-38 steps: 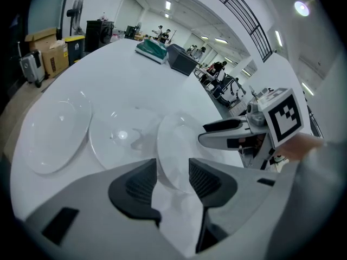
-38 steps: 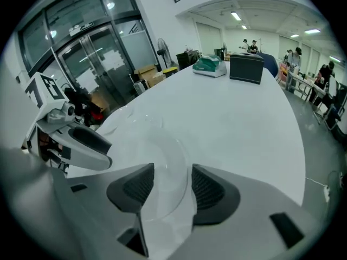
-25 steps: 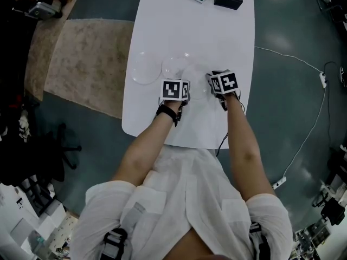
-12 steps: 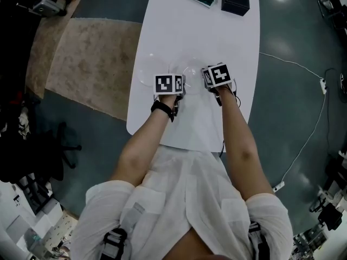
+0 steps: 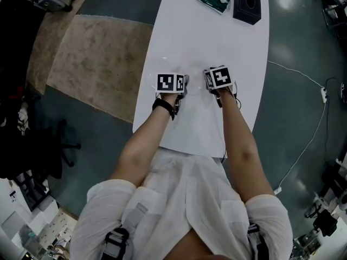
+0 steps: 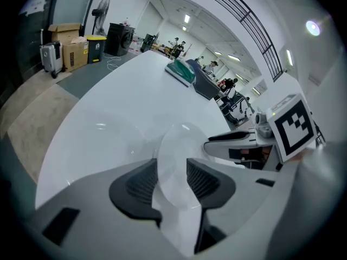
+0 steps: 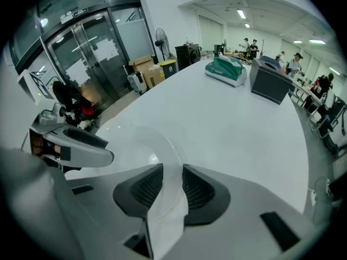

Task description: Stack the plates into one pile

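Head view dim; gripper views bright under ceiling strip lights [image 6: 187, 19]; fisheye edges dark, bent.

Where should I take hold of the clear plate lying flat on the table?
I'd pinch the near rim of the clear plate, coming in low from your side: it lies flat and shallow, so only the raised rim gives a bite.

Clear plates [image 5: 195, 78] mostly hidden under left cube [image 5: 172, 82], right cube [image 5: 219, 77].

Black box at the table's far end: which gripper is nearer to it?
Right. In the head view the right gripper sits nearly straight toward the person from the black box. The left gripper, jaws just opening around a clear plate, lies farther left.
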A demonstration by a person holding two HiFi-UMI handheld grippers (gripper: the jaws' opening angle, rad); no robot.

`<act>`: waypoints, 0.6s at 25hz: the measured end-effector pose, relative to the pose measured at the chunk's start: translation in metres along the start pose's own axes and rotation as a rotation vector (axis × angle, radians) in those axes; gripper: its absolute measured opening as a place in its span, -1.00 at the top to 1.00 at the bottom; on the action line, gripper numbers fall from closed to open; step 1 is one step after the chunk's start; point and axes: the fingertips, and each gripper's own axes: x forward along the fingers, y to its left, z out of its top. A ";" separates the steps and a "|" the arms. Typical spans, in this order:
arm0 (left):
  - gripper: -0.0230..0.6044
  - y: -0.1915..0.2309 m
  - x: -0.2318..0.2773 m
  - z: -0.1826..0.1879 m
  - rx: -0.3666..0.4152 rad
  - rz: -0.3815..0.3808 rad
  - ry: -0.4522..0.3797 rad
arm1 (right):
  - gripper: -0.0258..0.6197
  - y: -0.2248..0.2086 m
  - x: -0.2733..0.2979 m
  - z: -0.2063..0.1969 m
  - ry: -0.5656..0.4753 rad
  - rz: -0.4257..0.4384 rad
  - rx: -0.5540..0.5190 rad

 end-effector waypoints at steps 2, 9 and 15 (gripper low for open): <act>0.34 0.002 -0.001 0.000 0.010 -0.005 0.002 | 0.47 -0.002 0.000 0.000 -0.006 -0.015 0.001; 0.32 0.010 -0.012 -0.001 0.085 -0.002 -0.007 | 0.40 0.002 -0.011 0.002 -0.057 -0.046 -0.011; 0.32 0.003 -0.010 0.001 0.140 -0.018 0.000 | 0.39 0.006 -0.012 -0.006 -0.066 -0.052 -0.001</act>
